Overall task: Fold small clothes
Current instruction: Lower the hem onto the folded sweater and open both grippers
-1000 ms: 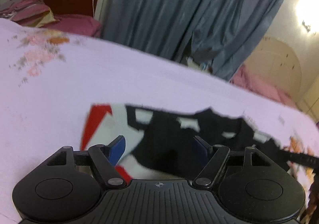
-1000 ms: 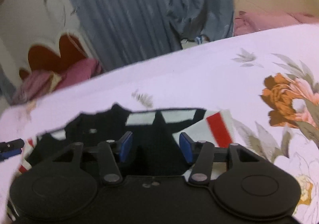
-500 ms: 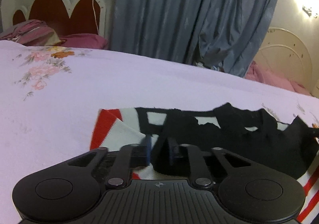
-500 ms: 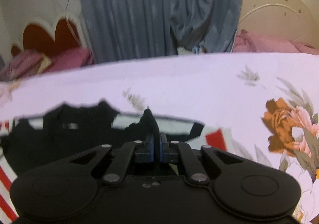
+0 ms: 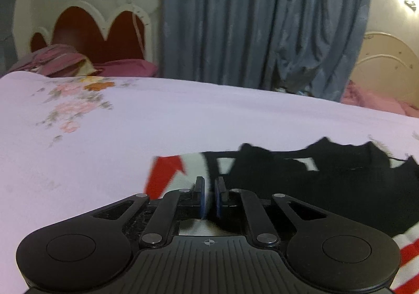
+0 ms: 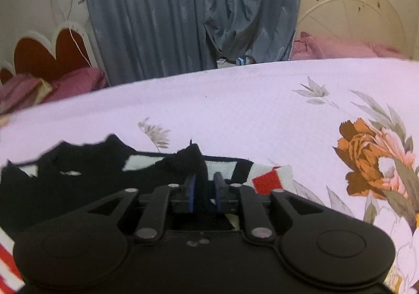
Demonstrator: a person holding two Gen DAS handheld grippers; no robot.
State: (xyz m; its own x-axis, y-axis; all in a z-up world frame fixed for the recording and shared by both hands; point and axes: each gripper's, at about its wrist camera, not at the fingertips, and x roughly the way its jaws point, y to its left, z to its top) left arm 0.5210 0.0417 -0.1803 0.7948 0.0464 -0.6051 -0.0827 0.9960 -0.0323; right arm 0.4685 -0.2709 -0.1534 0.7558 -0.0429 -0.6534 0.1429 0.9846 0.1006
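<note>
A small black, white and red knit garment (image 5: 327, 178) lies on the lilac floral bedsheet (image 5: 157, 121). My left gripper (image 5: 209, 189) is shut on the garment's white and red part near its left sleeve, fabric pinched between the blue pads (image 5: 200, 197). In the right wrist view the same garment (image 6: 78, 178) shows, with its red-and-white cuff (image 6: 269, 178) at the right. My right gripper (image 6: 205, 186) is shut on a raised black fold (image 6: 193, 160) of the garment, which stands up between the pads.
A red scalloped headboard (image 5: 86, 32) with maroon pillows (image 5: 123, 68) stands at the back left. Grey-blue curtains (image 5: 262, 19) hang behind the bed. A cream headboard (image 6: 351, 21) and pink bedding (image 6: 332, 48) lie at the back right.
Both grippers were open over the garment a second ago and closed on its fabric. Since then they have lifted slightly, and the fabric rises with them.
</note>
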